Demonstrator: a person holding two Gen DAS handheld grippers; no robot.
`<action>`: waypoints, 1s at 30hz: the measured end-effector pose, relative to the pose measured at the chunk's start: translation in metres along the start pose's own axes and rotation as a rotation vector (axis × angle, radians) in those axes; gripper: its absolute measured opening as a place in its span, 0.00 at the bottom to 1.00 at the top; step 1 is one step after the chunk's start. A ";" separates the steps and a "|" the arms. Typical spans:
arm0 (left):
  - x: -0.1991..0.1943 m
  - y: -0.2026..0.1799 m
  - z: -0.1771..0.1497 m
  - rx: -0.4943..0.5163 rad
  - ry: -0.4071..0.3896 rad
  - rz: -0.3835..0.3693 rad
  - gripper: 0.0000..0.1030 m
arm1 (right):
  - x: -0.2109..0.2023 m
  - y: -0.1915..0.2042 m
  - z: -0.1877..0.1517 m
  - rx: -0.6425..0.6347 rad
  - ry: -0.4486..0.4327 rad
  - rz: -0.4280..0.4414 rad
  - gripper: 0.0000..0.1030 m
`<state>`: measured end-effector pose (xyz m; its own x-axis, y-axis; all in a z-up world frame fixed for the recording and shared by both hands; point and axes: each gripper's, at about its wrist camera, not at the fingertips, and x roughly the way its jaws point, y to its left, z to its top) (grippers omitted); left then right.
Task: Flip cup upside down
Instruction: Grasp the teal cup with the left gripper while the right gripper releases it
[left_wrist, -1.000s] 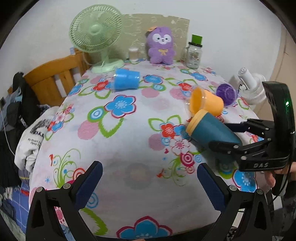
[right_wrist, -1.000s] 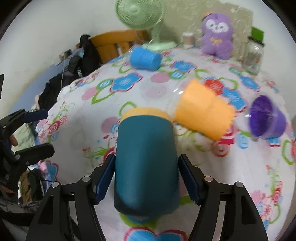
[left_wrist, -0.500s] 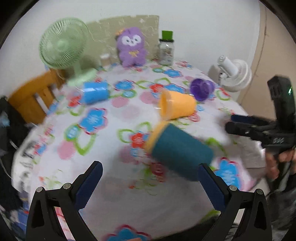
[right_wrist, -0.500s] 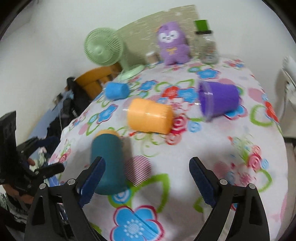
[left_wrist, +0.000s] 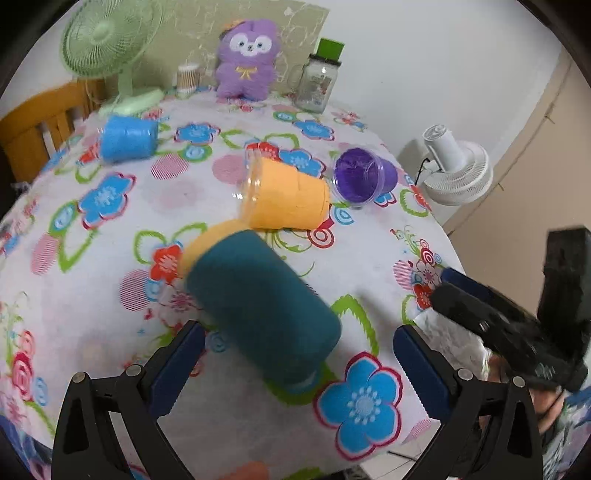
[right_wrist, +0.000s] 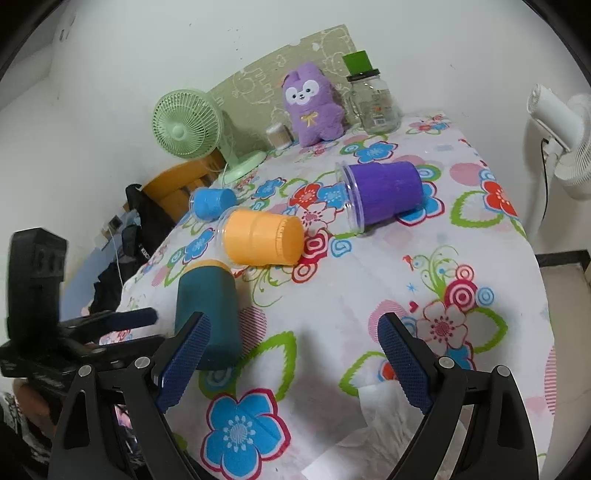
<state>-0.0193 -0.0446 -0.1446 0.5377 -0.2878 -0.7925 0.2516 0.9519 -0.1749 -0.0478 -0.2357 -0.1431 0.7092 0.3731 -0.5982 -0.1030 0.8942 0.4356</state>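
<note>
Cups lie scattered on their sides across the flowered desk (right_wrist: 480, 280), and none of them is standing mouth-down, so I judge the flip itself is not yet done and you are at the approach-and-grasp step. Your left gripper (left_wrist: 295, 363) is spread wide and holds nothing; the teal cup (left_wrist: 258, 314) lies on its side just ahead of it, its closed end toward you and roughly between the two fingers, its yellow-rimmed mouth pointing away toward the orange cup (left_wrist: 286, 197). Its long axis runs slantwise to the fingers, not square to them. Your right gripper (right_wrist: 295, 363) is likewise fully open and empty; from its camera the teal cup (right_wrist: 207, 314) sits off beside the left-hand finger, not between the pair, and the left gripper (right_wrist: 122, 325) is close against that cup on its far side. The orange cup (right_wrist: 262, 240) lies just beyond the teal one, nearly touching its rim, with the purple cup (right_wrist: 380, 194) and blue cup (right_wrist: 214, 203) farther off, also on their sides. The next move, as I read it, is to ease the left gripper forward until the fingers straddle the teal body, close on it, lift it free of the cloth, then turn your wrist so the mouth faces down before setting it on the desk. Watch the orange cup as you push in: a nudge could roll it.
</note>
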 end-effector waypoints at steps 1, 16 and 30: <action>0.007 0.002 0.001 -0.023 0.016 -0.011 1.00 | -0.001 -0.001 -0.001 -0.002 0.000 0.000 0.91; 0.015 0.006 -0.002 -0.027 -0.020 0.096 0.71 | -0.009 -0.024 -0.010 0.070 -0.014 0.035 0.91; -0.030 0.011 0.005 0.032 -0.195 0.144 0.63 | -0.001 -0.007 -0.014 0.041 -0.003 0.062 0.91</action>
<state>-0.0289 -0.0257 -0.1196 0.7140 -0.1671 -0.6799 0.1845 0.9817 -0.0476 -0.0575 -0.2389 -0.1551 0.7046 0.4265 -0.5671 -0.1181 0.8585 0.4990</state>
